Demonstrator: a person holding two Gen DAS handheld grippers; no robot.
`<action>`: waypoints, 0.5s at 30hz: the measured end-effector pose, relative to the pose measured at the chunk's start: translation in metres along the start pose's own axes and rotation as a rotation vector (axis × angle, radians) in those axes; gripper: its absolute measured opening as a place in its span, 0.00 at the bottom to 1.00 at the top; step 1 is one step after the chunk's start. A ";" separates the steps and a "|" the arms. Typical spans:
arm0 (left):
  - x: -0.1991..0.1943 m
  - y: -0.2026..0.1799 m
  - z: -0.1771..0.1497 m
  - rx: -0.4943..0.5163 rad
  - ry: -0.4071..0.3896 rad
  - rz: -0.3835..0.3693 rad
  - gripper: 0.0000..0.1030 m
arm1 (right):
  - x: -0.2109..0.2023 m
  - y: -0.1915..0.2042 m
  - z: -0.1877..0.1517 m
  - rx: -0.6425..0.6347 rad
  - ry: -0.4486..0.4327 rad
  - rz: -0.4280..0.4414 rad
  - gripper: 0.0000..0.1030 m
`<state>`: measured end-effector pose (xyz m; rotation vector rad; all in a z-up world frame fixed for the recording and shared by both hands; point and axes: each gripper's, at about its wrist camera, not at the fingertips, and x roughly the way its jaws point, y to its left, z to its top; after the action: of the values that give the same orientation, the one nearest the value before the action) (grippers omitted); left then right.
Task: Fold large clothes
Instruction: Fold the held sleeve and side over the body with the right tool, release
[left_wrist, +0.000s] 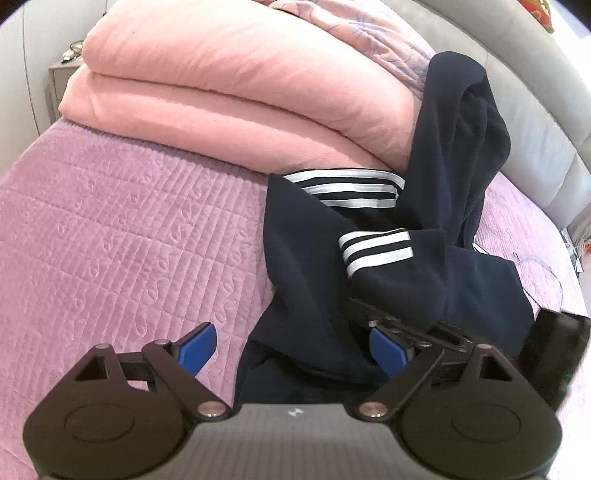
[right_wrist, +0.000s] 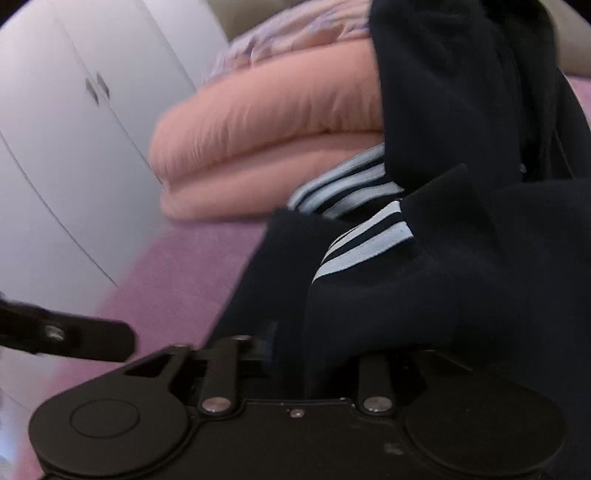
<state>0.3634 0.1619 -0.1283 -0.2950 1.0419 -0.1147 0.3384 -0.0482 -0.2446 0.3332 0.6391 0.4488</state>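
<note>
A bed covered by a quilted lilac bedspread with stitched leaf patterns carries everything here. At its far end, against a padded grey headboard, sits a thick, folded salmon-pink duvet, stacked in two plump layers, with a pale patterned quilt bunched above it. A dark navy garment with white stripes lies on the bedspread just in front of the duvet, touching it; one part of the garment rises up beside the duvet's right end. The bedspread's left half is bare fabric.
</note>
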 end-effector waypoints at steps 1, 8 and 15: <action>0.001 0.000 0.000 -0.002 0.003 -0.001 0.89 | -0.003 -0.007 0.002 0.059 -0.030 0.015 0.81; 0.000 -0.001 -0.003 0.031 -0.002 0.000 0.89 | 0.001 -0.046 0.017 0.370 -0.197 0.045 0.06; -0.007 -0.013 -0.007 0.151 0.014 -0.038 0.89 | 0.007 0.063 0.045 -0.305 -0.052 0.037 0.54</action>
<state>0.3541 0.1500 -0.1216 -0.1775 1.0353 -0.2290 0.3537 0.0023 -0.1868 0.0667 0.5049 0.5634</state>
